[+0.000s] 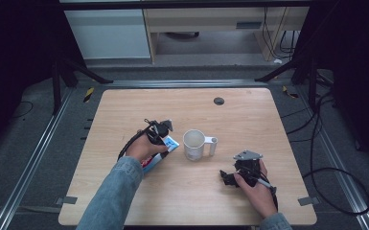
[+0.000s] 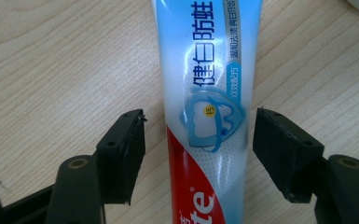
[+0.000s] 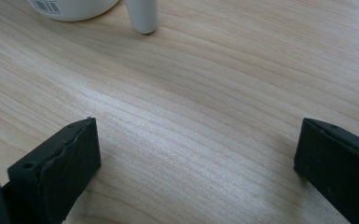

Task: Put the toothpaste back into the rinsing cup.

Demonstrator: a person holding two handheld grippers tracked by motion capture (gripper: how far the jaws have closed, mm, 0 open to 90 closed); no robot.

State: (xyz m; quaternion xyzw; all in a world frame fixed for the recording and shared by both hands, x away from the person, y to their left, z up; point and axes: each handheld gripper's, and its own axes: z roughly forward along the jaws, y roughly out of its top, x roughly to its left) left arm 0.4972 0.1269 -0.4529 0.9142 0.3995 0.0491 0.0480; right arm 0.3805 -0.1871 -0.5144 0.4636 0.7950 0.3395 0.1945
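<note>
A toothpaste tube, blue and white with a red end, lies flat on the wooden table. My left gripper straddles it with one jaw on each side, and a thin gap shows between each pad and the tube, so it is open. In the high view this left gripper sits over the tube, just left of a white mug. My right gripper rests low at the front right, jaws wide open over bare wood. The mug's base and handle lie ahead of it.
A small dark grommet sits in the tabletop near the far edge. Black frame legs and cables stand on the floor around the table. A cabinet and a desk are beyond the far edge.
</note>
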